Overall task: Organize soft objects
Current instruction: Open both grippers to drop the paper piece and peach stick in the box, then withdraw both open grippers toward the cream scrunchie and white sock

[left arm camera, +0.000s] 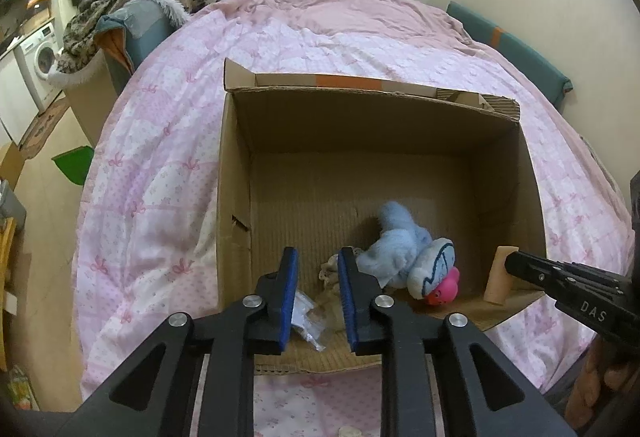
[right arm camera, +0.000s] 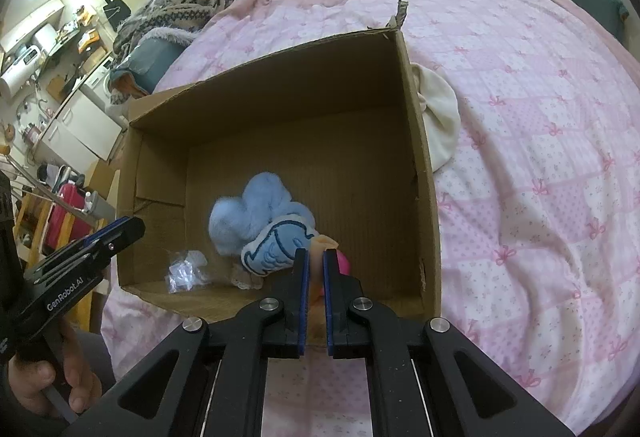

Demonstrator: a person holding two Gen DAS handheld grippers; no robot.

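Black right tongs [right arm camera: 315, 257] with blue pads clamp a peach foam cylinder [left arm camera: 499, 275] over the open brown cardboard box [left arm camera: 532, 173].

Left tongs [left arm camera: 318, 263] hang apart, empty, beside the light-blue plush shark [left arm camera: 400, 249] lying inside; the box sits on a pink patterned quilt [right arm camera: 540, 157].

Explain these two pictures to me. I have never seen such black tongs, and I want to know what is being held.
No robot here: a person holds a two-finger tool in each hand, each with a camera looking along its fingers. One picture is from the left gripper, which is open and holds nothing. The other is from the right gripper, closed on a peach-coloured foam roll. A cardboard box stands on the pink quilt. In it lie a blue plush toy and a small clear plastic bag. A cream cloth lies outside.
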